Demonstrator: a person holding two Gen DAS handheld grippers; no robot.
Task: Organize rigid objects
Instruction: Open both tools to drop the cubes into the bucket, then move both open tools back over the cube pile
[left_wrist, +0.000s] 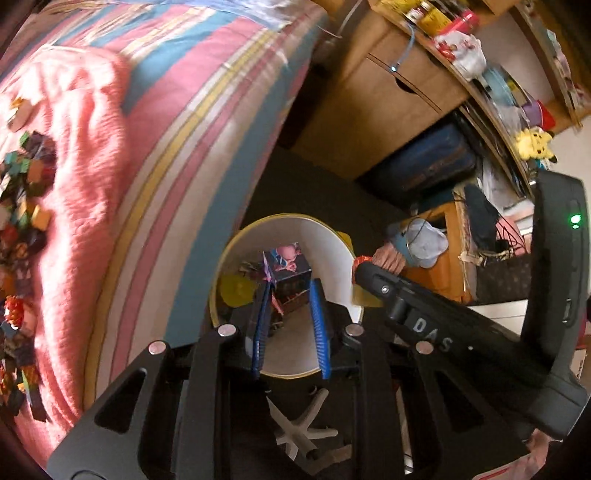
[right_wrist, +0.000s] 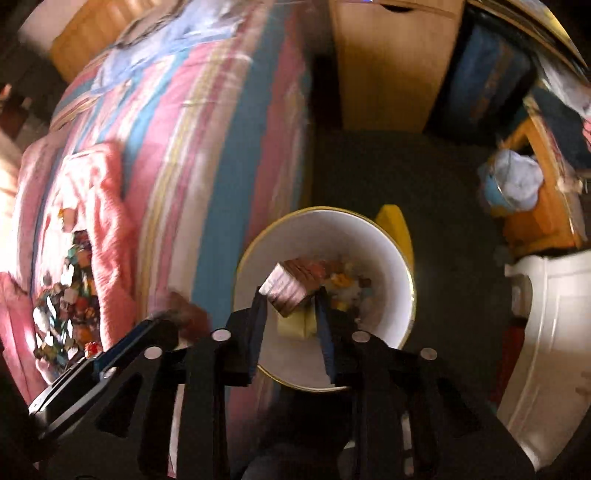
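Over the round white gold-rimmed tub on the floor (beside the striped bed), the left gripper clamps a picture-printed cube and the right gripper clamps a brown printed block.

A smooth white tub stands beside the rough pink knitted blanket and matt wooden drawers.

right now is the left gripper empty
No, the left gripper is closed on a picture cube, held between its blue fingers above the white bucket.
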